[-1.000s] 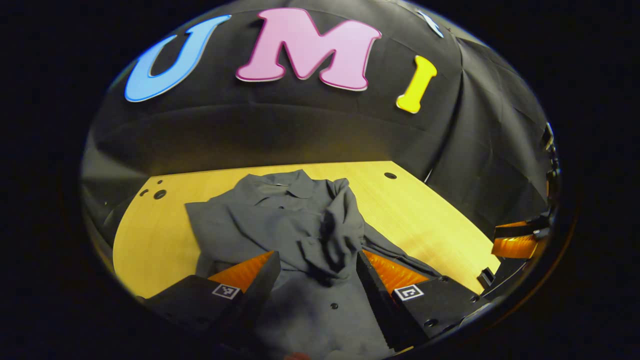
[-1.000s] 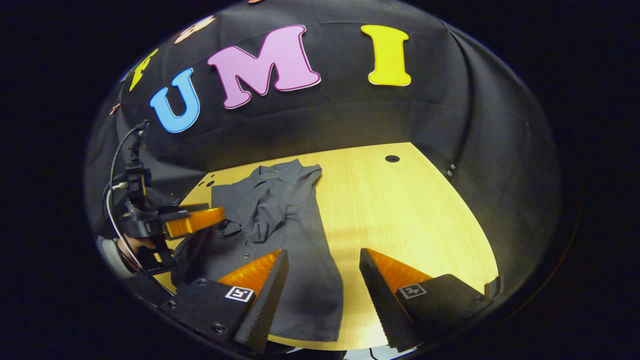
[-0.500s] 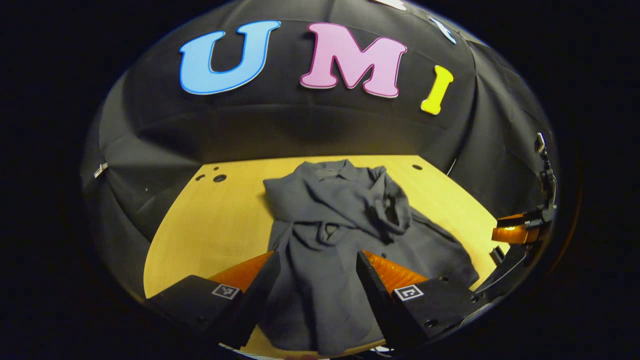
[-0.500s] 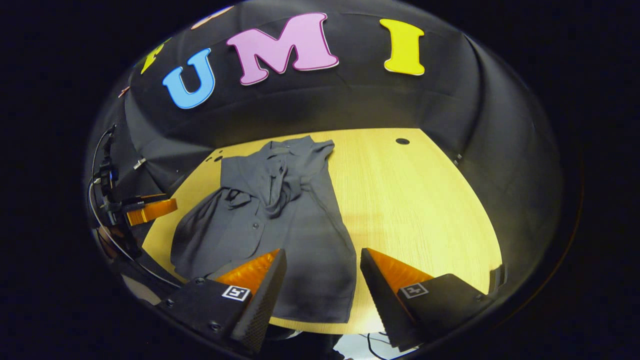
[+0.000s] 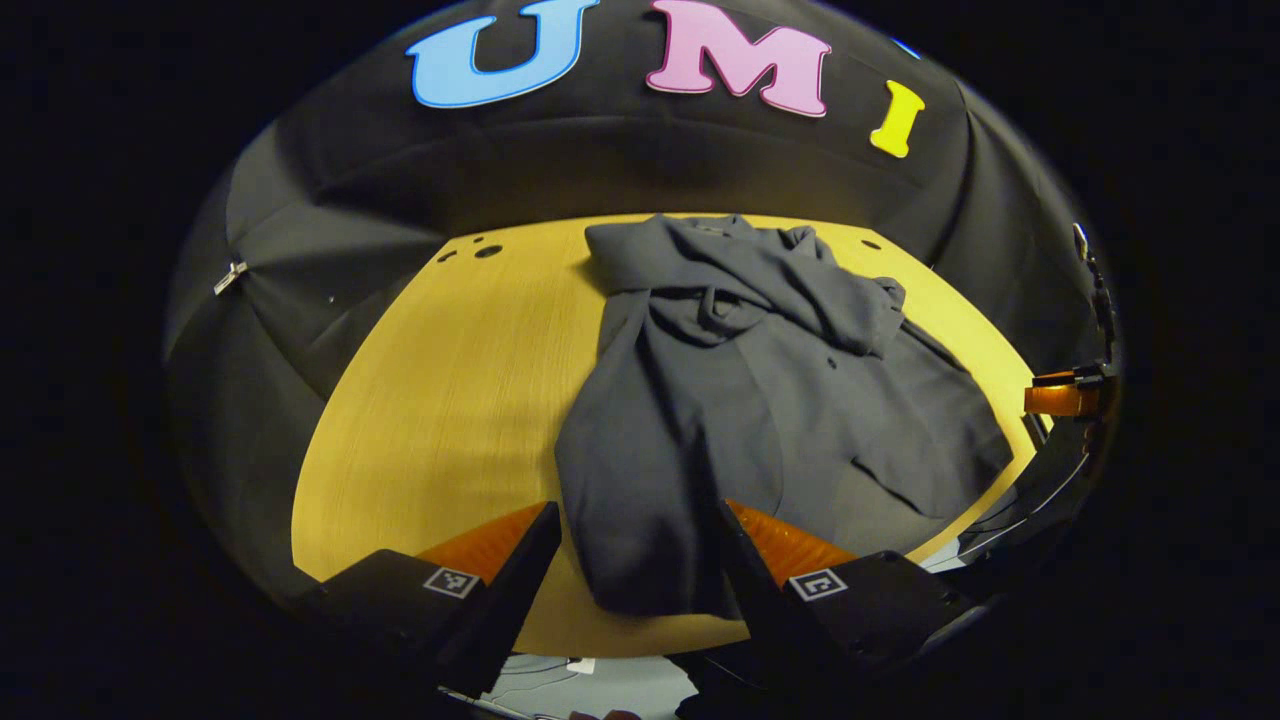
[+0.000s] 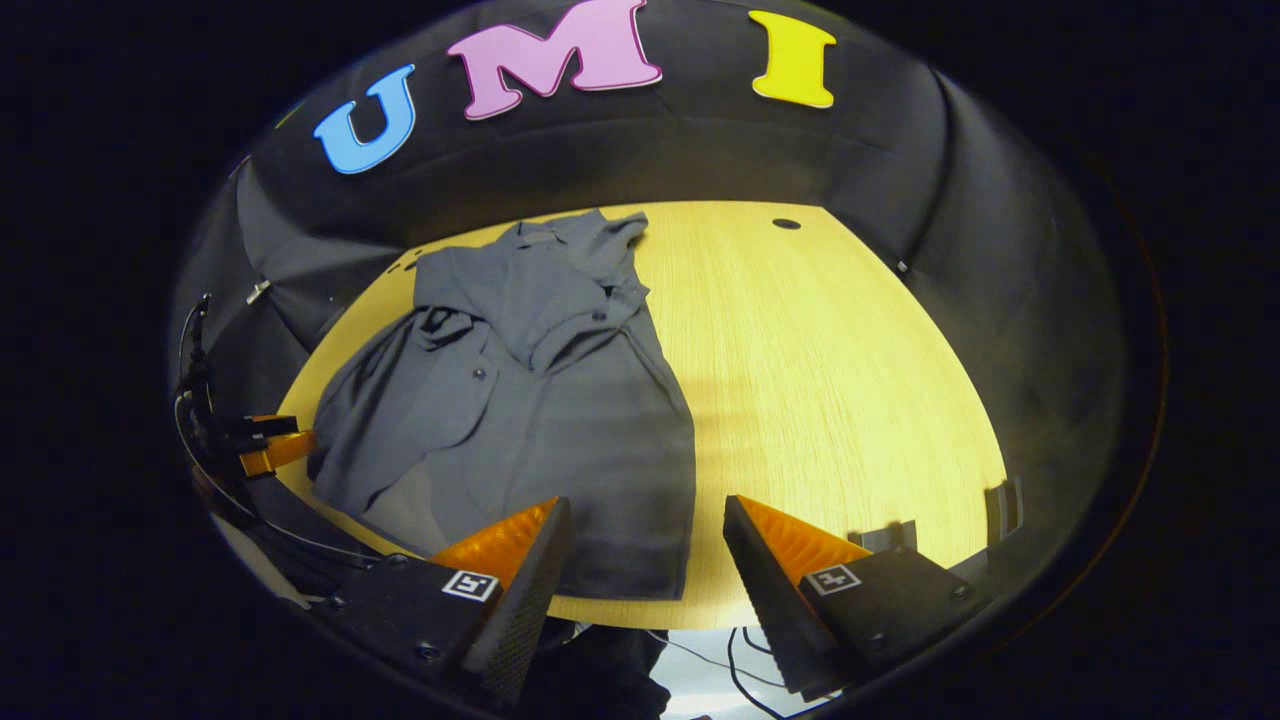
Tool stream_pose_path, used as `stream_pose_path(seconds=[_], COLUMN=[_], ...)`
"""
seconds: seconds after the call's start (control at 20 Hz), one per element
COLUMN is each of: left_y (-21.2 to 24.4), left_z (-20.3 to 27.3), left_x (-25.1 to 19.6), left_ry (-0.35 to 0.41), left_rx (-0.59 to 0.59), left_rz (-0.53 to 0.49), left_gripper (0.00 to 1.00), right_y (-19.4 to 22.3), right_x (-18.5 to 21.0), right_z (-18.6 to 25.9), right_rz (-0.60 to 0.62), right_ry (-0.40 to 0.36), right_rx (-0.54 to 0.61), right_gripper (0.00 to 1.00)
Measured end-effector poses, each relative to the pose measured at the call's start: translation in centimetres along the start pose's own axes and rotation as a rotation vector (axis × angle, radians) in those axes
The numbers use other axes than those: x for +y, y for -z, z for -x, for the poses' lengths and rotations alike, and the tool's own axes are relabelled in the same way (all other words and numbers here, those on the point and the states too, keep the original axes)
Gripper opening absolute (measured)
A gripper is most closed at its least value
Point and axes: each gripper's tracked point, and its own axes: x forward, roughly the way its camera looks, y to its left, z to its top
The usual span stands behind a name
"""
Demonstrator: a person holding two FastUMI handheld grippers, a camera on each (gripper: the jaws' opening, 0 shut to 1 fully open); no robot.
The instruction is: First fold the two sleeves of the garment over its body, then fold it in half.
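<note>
Dark grey button-front collared garment (image 5: 760, 400) lies on the pale yellow wooden worktop (image 5: 450, 400), collar toward the top of the frame in the left gripper view, hem near the bottom edge. Both sleeves are bunched across its chest (creased, not flat).

In the right gripper view the garment (image 6: 530, 400) occupies the centre-left of the frame; the worktop (image 6: 830, 380) fills the right half.

Left tool (image 5: 635, 560): fingers wide apart, gripping nothing, above the hem at bottom centre. It also appears at the left edge of the right gripper view (image 6: 270, 445).

Right tool (image 6: 645, 560): fingers wide apart, gripping nothing, above the garment's lower corner and the worktop's near edge. It appears at the right edge of the left gripper view (image 5: 1065, 395).
</note>
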Motion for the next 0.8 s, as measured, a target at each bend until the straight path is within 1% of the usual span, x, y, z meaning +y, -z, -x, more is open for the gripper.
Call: stream_pose_path(seconds=[0.2, 0.4, 0.45, 0.5, 0.55, 0.6, 0.65, 0.7, 0.75, 0.8], left_y=[1.9, 2.6, 2.9, 3.0, 2.8, 2.7, 2.9, 2.9, 2.8, 2.9], left_z=[-1.1, -2.9, -3.4, -3.5, -3.6, -3.7, -3.9, -4.0, -3.8, -4.1], left_x=[0.1, -0.1, -0.2, -0.4, -0.5, -0.5, -0.7, -0.8, -0.9, -1.3], left_ry=[-0.003, -0.007, -0.011, -0.007, -0.006, -0.003, 0.004, 0.004, 0.001, 0.021], left_rx=[0.044, 0.072, 0.084, 0.083, 0.078, 0.082, 0.084, 0.081, 0.078, 0.078], left_rz=[0.004, 0.009, 0.006, 0.008, 0.008, 0.007, 0.014, 0.032, 0.029, 0.014], left_gripper=[0.96, 0.96, 0.92, 0.96, 0.98, 0.98, 0.98, 1.0, 0.99, 0.99], right_y=[2.2, 2.9, 3.2, 3.5, 3.8, 4.1, 4.0, 4.5, 4.1, 4.3], right_x=[-0.6, -0.1, 0.2, 0.4, 0.7, 0.9, 0.9, 0.9, 1.0, 1.0], right_z=[-1.7, -3.4, -3.7, -4.1, -4.6, -4.9, -4.9, -5.1, -4.7, -5.0], right_rz=[-0.033, -0.028, -0.022, -0.012, 0.001, 0.017, 0.051, 0.092, 0.106, 0.097], right_ry=[0.018, 0.011, 0.008, 0.005, 0.005, 0.007, 0.021, 0.035, 0.035, 0.037], right_rx=[0.039, 0.053, 0.057, 0.066, 0.075, 0.088, 0.059, 0.085, 0.066, 0.076], right_gripper=[0.95, 0.95, 0.95, 0.95, 0.95, 0.95, 0.95, 0.95, 0.95, 0.95])
